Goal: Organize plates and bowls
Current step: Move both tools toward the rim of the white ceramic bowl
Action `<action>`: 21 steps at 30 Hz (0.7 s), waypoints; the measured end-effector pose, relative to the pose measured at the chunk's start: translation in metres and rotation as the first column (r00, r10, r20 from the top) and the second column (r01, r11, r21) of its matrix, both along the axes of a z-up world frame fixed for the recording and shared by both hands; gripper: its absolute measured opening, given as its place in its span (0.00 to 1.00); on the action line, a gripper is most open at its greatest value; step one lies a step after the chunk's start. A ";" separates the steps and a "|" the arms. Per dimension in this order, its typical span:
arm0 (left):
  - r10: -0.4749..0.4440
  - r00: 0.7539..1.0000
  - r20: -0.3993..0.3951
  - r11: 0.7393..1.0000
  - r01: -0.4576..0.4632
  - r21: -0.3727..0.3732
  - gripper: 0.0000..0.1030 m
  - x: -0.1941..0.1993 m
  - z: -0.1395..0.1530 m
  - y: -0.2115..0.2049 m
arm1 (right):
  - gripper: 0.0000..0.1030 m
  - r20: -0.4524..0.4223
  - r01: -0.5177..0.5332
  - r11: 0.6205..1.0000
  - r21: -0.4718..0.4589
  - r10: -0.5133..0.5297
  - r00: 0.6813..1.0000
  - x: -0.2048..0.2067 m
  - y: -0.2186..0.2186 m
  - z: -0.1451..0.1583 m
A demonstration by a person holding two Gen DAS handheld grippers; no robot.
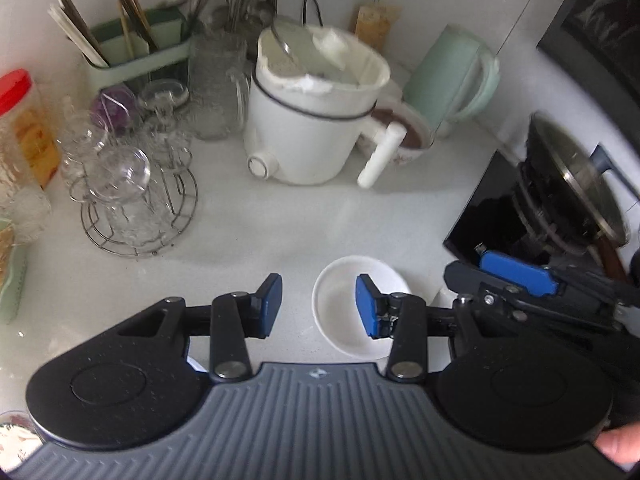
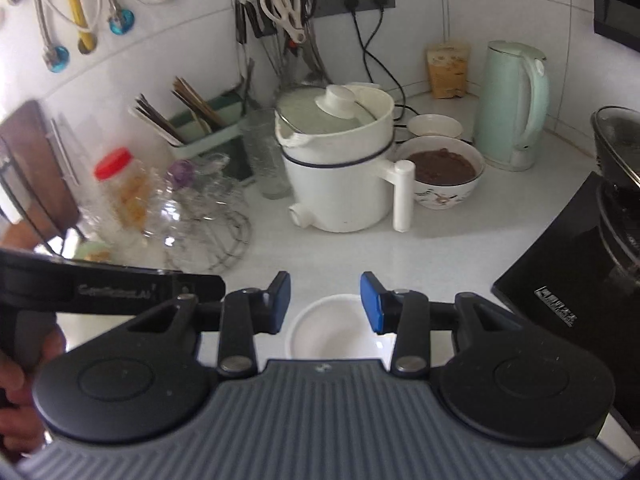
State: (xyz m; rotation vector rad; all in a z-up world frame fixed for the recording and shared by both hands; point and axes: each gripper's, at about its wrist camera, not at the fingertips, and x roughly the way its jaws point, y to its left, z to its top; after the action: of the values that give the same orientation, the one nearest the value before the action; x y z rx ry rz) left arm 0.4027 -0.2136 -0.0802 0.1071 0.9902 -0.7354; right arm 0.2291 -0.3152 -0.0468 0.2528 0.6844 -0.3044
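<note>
Jaws of both grippers stand partly apart with nothing between the pads. Left gripper [image 1: 319, 306] hovers over the worktop [image 1: 256, 220] with its right pad above the small white bowl [image 1: 352, 304]; the bowl sits left of the black cooktop [image 1: 480, 216]. In the right wrist view the right gripper [image 2: 325, 304] is lined up over the same bowl [image 2: 332, 332], the bowl rim showing between its fingers.

Risks, as judgement: both grippers crowd one bowl, so they could knock each other, as the left one's body already crosses the right view's left side. A glazed, smooth rim may slip out of a narrow pinch, or tip if only one pad catches it. A wide swing could hit the white electric pot [image 1: 312, 120] or the glass cup rack [image 1: 132, 200]. The patterned bowl with dark food [image 2: 442, 172] could spill if bumped.
</note>
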 end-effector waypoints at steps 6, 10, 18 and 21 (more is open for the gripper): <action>-0.023 0.998 -0.052 0.999 0.025 0.045 0.54 0.013 -0.032 -0.024 | 0.40 -0.103 0.033 0.999 0.028 -0.030 0.994 0.015 -0.018 -0.030; -0.046 0.997 -0.054 0.996 0.050 0.074 0.58 0.018 -0.047 -0.035 | 0.40 -0.152 0.063 0.993 0.098 -0.048 0.987 0.024 -0.036 -0.048; -0.114 0.989 -0.091 0.987 0.123 0.104 0.57 0.030 -0.084 -0.064 | 0.40 -0.226 0.134 0.983 0.124 -0.104 0.969 0.043 -0.068 -0.084; -0.141 0.981 -0.134 0.981 0.157 0.116 0.57 0.034 -0.096 -0.073 | 0.40 -0.276 0.180 0.969 0.169 -0.128 0.953 0.046 -0.082 -0.097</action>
State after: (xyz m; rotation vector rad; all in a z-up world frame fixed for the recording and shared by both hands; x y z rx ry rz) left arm 0.4362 -0.2871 -0.1761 0.2498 1.1583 -0.8239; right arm 0.2754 -0.3973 -0.1436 0.4575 0.9618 -0.4277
